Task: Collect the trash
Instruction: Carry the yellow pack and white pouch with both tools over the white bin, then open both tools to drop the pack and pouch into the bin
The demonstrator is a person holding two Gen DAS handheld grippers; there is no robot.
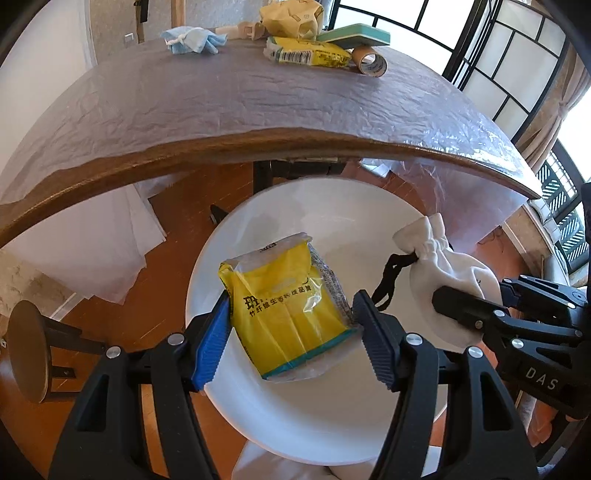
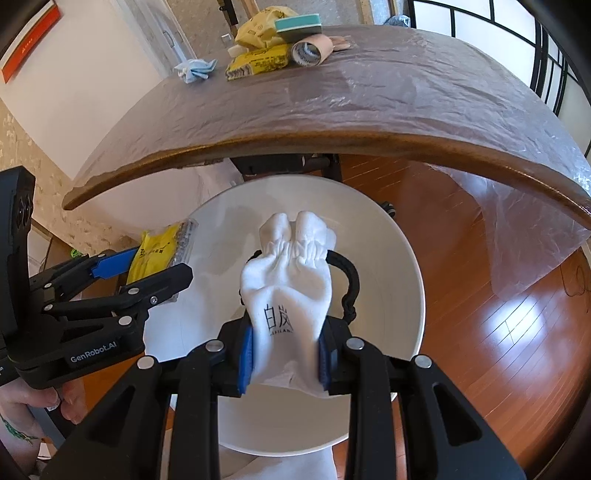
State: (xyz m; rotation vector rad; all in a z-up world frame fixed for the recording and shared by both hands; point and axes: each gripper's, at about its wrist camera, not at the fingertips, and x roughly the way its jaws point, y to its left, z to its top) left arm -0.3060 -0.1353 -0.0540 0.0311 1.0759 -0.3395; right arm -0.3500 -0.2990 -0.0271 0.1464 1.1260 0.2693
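Left gripper (image 1: 291, 325) clamped on a yellow tissue pack (image 1: 284, 306), blue pads pressing both its sides, pack held tilted over the white bin (image 1: 321, 435) on the floor. Right gripper (image 2: 286, 354) clamped on a white drawstring pouch (image 2: 288, 291), black characters printed on its front, black cord (image 2: 351, 284) looping off its right side, gathered neck pointing away from the camera. Pouch also hangs over the bin opening. In the left wrist view the right gripper (image 1: 458, 306) comes in from the right with the pouch (image 1: 439, 258) just beside the pack, not touching it as far as can be seen. In the right wrist view the left gripper (image 2: 147, 269) shows at left with the pack (image 2: 159, 251), a hand (image 2: 44, 402) under it at the lower left edge. Bin sits just in front of the table (image 2: 332, 122), which has a wrinkled clear plastic cover. Far end of table: crumpled blue mask (image 1: 194, 40), second yellow pack (image 1: 308, 51), tape roll (image 1: 371, 62), teal box (image 1: 354, 37), tan paper bag (image 1: 291, 16). Wood floor (image 2: 480, 332), round stool (image 1: 29, 350) at left
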